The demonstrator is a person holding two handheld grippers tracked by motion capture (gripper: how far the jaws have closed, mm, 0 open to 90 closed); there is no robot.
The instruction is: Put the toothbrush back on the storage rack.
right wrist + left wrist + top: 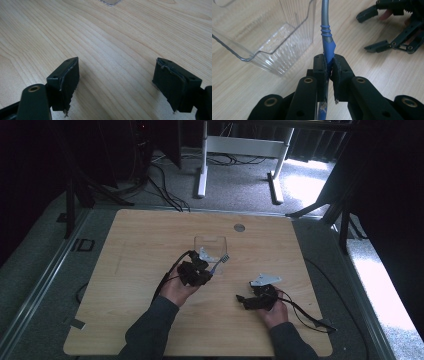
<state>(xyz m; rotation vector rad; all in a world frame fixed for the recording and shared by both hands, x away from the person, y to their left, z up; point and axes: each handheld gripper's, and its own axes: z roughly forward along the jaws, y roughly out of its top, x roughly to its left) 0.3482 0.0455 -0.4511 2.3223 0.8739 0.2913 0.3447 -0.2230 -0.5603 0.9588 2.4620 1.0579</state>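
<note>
Toothbrush [216, 264], high view: held by the left gripper [201, 270] just beside a clear plastic container [210, 243] on the wooden bench [135, 240]; the right gripper [248, 298] rests well apart. Left gripper view: jaws pinch the blue handle of the toothbrush [328, 47] beside the container [274, 37]. Right gripper view: jaws spread over bare bench [117, 50].

High view: fixed above the table's near edge, facing forward and down; takes in the whole wooden table [150, 235] and the floor beyond its far edge.
Left gripper view: low and close over the tabletop, looking along its jaws past a clear plastic bin [274, 37]; the right gripper [392, 32] sits farther off.
Right gripper view: very near the wood, facing the table's middle.
Shared: the clear bin's corner [110, 2].
</note>
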